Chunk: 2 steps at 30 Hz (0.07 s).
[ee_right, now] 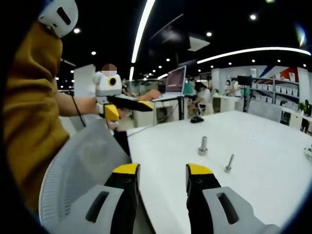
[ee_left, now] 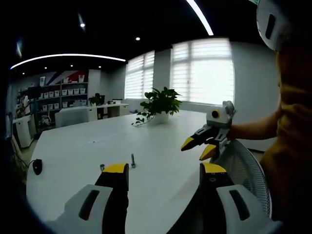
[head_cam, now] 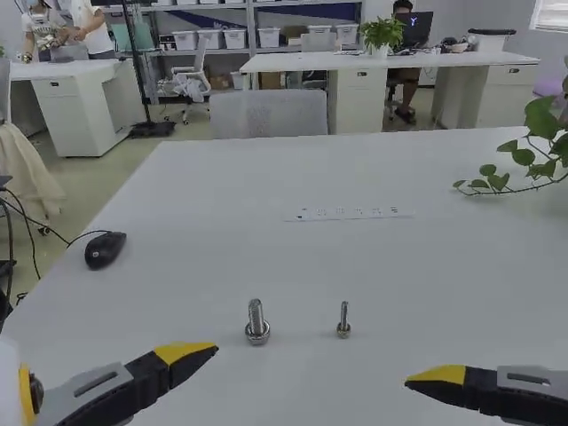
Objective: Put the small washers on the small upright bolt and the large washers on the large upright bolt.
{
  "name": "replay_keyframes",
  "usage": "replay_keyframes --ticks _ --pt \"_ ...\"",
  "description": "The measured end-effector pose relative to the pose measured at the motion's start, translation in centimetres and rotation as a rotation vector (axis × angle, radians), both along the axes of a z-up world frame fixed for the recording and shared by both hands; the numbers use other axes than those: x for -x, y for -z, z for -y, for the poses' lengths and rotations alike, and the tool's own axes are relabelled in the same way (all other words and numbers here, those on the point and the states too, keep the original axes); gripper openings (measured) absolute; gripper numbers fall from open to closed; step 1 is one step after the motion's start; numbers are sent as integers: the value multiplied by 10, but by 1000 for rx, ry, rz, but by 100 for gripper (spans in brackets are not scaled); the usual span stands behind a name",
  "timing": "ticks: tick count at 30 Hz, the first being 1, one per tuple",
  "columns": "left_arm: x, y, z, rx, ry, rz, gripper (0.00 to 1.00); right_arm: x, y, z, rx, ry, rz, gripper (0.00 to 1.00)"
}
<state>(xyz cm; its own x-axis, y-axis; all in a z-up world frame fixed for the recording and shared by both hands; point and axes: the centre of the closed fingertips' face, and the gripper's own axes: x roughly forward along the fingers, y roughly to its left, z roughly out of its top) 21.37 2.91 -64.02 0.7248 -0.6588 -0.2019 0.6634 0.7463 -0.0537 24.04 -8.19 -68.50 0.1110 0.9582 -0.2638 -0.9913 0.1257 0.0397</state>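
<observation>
two grippers low, inward, jaws apart

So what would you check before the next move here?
1. Large bolt upright: ok.
2. Small bolt upright: ok.
3. Left gripper jaws apart, nothing held: ok.
4. Right gripper jaws apart, nothing held: ok.
5. Washers on the bolts already: cannot tell, the bases are too small to read.
6. Way to the bolts free: ok, the mouse lies well off to the side.
</observation>
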Motion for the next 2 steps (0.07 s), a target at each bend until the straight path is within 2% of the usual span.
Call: replay_keyframes --ticks 2 --pt "1 3 1 -11 7 -2 58 -1 1 0 5 -6 3 38"
